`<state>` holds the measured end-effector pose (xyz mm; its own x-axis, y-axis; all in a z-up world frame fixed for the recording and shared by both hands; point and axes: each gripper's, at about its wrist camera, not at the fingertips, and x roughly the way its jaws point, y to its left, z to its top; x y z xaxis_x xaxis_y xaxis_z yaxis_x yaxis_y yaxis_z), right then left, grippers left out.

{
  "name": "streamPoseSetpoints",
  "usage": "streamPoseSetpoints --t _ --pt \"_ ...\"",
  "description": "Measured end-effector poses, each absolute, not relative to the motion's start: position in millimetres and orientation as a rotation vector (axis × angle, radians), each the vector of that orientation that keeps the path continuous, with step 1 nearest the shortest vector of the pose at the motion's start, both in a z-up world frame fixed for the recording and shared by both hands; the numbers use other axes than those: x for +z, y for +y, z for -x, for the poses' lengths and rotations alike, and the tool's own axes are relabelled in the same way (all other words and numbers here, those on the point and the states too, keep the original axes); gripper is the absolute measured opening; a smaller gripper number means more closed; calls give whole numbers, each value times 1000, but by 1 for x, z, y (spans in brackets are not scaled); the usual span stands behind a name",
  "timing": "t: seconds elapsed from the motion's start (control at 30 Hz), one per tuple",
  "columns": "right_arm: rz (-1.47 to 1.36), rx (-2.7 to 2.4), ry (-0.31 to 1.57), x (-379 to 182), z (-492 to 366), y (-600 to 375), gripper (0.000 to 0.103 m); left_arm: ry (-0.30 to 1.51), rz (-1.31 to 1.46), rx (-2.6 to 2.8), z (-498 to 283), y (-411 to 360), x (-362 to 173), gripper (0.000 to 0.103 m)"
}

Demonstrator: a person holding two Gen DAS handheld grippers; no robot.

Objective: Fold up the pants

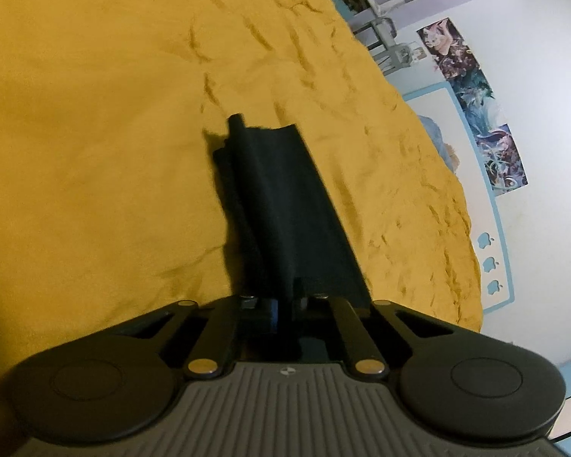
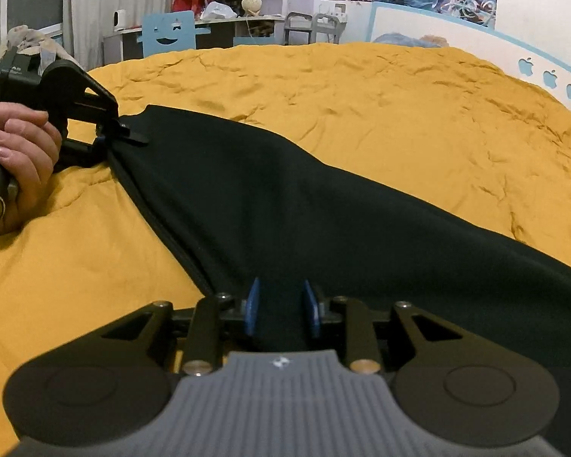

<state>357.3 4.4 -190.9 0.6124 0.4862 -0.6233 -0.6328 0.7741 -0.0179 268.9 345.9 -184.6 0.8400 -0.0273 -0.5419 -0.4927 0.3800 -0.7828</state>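
Pants [image 2: 323, 209], edge pinched, open bedspread [image 2: 361, 87] beyond

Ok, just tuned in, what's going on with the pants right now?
A person is working black pants on a yellow bedspread with two handheld grippers. The left gripper is shut on one end of the pants. The right gripper has its blue fingers apart, straddling the fabric's near edge. No fold made yet.

Black linkage arms with brass-coloured pivot pins on the right gripper [image 2: 281, 306], blue fingers [image 2: 253, 304], ribbed grey housing; the hand [image 2: 21, 156] looks bare, sleeve unseen.
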Motion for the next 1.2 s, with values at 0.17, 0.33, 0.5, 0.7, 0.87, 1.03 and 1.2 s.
streamPoseSetpoints --t 0.17,0.33,0.5,0.7,0.87,1.03,1.2 --pt "228 654 642 -190 -355 -5 22 483 1060 296 -270 334 -158 4" --pt "110 650 652 -178 -355 -30 23 430 894 215 -279 297 -109 4" --pt "-14 584 642 -161 -348 -74 23 402 608 102 -292 227 -64 4" --pt "-129 463 625 -146 -338 -140 23 403 219 -44 -304 113 -45 5" --pt "-209 355 619 -140 -331 -192 23 530 -60 -170 -317 22 -76 5" --pt "-262 291 631 -143 -328 -225 24 646 -312 -252 -313 -41 -134 21" --pt "-279 273 643 -149 -327 -235 24 642 -452 -313 -290 -61 -153 41"
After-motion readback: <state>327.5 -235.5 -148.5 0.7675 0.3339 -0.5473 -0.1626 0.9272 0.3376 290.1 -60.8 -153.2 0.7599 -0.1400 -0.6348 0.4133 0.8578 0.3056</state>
